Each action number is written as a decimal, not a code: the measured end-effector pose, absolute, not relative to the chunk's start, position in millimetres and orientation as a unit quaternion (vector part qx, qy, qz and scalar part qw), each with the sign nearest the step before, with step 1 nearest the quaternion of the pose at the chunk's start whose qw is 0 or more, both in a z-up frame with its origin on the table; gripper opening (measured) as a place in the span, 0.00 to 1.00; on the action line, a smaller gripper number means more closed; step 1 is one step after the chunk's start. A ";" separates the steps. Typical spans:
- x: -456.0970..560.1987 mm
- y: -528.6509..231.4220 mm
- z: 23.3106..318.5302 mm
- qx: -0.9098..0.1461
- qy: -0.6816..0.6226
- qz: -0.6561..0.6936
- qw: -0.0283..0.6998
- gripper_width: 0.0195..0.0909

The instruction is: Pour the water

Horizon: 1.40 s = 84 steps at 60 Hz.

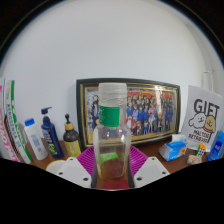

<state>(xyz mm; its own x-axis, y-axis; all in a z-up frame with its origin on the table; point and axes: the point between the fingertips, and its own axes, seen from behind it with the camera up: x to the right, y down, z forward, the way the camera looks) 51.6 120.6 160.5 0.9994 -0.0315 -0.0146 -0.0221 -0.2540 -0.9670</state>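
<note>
Gripper view, near to far. Gripper (108,165) at bottom of view, two white fingers (66,172) with magenta pads (87,159) on inner faces. Clear plastic bottle (112,135) upright between the pads — white screw cap on top, green label band below the neck, body transparent with a greenish tint low down. Both pads appear pressed against the bottle's lower body, left and right, no gap seen at either side; fingers closed to about the bottle's width. Bottle base hidden behind the fingers, so contact with the wooden table (170,165) cannot be confirmed. Water level inside not readable.

Beyond the fingers, left side: white pump bottle with a blue head (50,130), just beside it a small amber bottle with a dark cap (70,139), and a white tube or bottle (35,139) nearer the left. Further left, upright packets or books with green and pink print (12,125).

Directly behind the bottle — framed group photograph (150,110) in a dark frame, leaning against the white wall (110,45). Right side: white card or box with large dark lettering (203,120), blue-and-white packaging (177,148) below it.
</note>
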 end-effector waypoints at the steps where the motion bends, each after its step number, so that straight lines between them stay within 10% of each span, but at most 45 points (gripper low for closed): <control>1: 55.0 120.4 154.1 -0.794 0.014 -0.009 0.607 0.31; 30: 62.9 114.3 60.6 -0.814 -0.015 -0.002 0.580 0.37; 37: 64.3 113.0 59.4 -0.821 -0.012 0.003 0.570 0.51; 42: 66.3 105.2 56.0 -0.836 -0.015 -0.004 0.549 0.92; 84: 13.3 -190.5 204.3 -0.876 0.009 -0.019 0.482 0.92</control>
<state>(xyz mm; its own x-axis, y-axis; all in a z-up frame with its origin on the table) 13.3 -190.5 204.3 0.9991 -0.0340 0.0257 0.0035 -0.5361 -0.8442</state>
